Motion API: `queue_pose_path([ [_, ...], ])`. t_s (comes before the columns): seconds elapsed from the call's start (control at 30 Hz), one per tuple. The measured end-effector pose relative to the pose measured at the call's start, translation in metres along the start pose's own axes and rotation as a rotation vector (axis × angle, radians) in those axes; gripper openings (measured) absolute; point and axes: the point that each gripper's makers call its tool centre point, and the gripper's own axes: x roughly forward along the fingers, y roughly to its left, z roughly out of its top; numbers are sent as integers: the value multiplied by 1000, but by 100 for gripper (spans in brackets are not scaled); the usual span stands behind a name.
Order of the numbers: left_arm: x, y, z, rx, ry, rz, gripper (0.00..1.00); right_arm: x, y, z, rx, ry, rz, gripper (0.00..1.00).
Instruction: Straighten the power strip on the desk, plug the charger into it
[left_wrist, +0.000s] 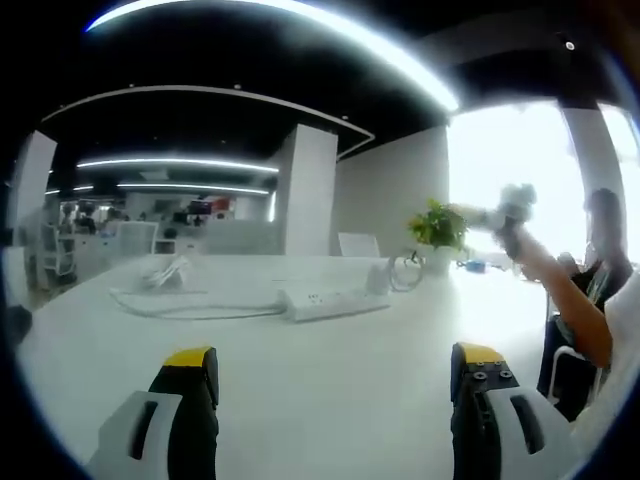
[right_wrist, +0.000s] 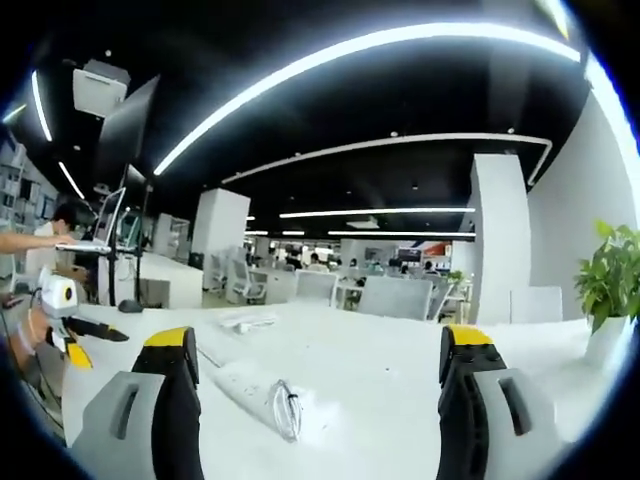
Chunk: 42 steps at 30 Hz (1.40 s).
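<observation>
One power strip on desk, beyond gaping left claw

A white desk carries a power strip, coiled cable and potted plant.

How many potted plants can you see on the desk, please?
1: the potted plant stands at the desk's far right end in the left gripper view, and at the right edge in the right gripper view. Others may be hidden.
</observation>
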Motion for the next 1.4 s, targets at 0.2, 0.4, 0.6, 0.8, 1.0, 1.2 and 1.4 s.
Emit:
queue_pose_path([
  [0.2, 0, 2, 1, -4, -7, 2, 99, -7, 3, -16, 13, 18, -2, 100],
  [0.4, -1, 3, 1, -6, -9, 3, 99, -20, 6, -27, 20, 31, -17, 100],
  [0.6, -2, 4, 2, -12, -15, 7, 99, -32, 10, -38, 34, 32, -33, 100],
  [0.8, -2, 4, 2, -14, -18, 8, 99, -42, 13, -58, 46, 76, -43, 100],
  [1.0, -2, 7, 2, -17, -21, 16, 99, -52, 20, -79, 83, 123, -41, 100],
  [1.2, -4, 9, 1, -15, -18, 21, 99, -63, 26, -96, 75, 188, -35, 100],
  [1.4, -4, 14, 0, -21, -16, 32, 99, -74, 26, -100, 67, 187, -61, 100],
])
